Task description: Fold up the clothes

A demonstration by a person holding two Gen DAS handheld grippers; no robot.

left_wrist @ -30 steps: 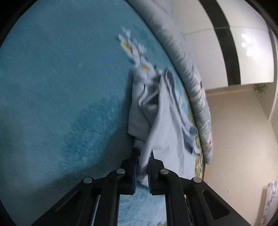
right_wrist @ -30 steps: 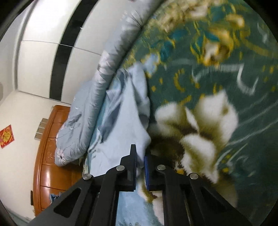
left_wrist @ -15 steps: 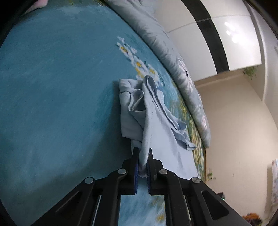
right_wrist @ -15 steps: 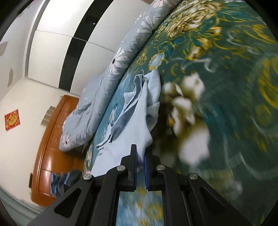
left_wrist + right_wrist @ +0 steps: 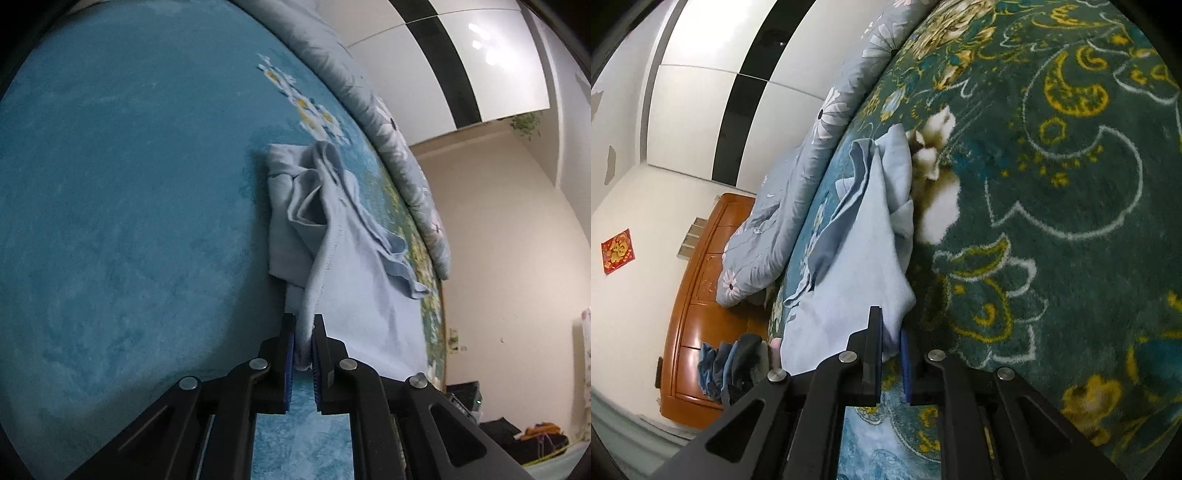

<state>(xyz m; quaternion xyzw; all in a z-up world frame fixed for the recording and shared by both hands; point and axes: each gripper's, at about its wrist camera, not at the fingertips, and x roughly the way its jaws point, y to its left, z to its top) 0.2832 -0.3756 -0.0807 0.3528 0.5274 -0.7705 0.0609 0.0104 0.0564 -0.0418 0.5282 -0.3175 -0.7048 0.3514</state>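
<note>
A light blue garment [image 5: 354, 280] lies crumpled on the teal floral bedspread [image 5: 129, 221], stretched between both grippers. My left gripper [image 5: 303, 341] has a hem edge of the cloth between its blue pads, and its jaws are opening. In the right wrist view the same garment [image 5: 860, 266] runs away from me. My right gripper [image 5: 891, 338] pinches the near corner, and its jaws are starting to open too. The far end of the garment is bunched in folds.
A grey daisy-print quilt [image 5: 798, 192] is rolled along the far edge of the bed. A wooden headboard [image 5: 701, 295] with dark clothes [image 5: 735, 365] piled by it stands at the left. White and black wardrobe doors [image 5: 461, 62] are behind.
Both grippers have pulled back with the garment's near edge, so the cloth lies longer and flatter. The gap between the left jaws has widened a little.
</note>
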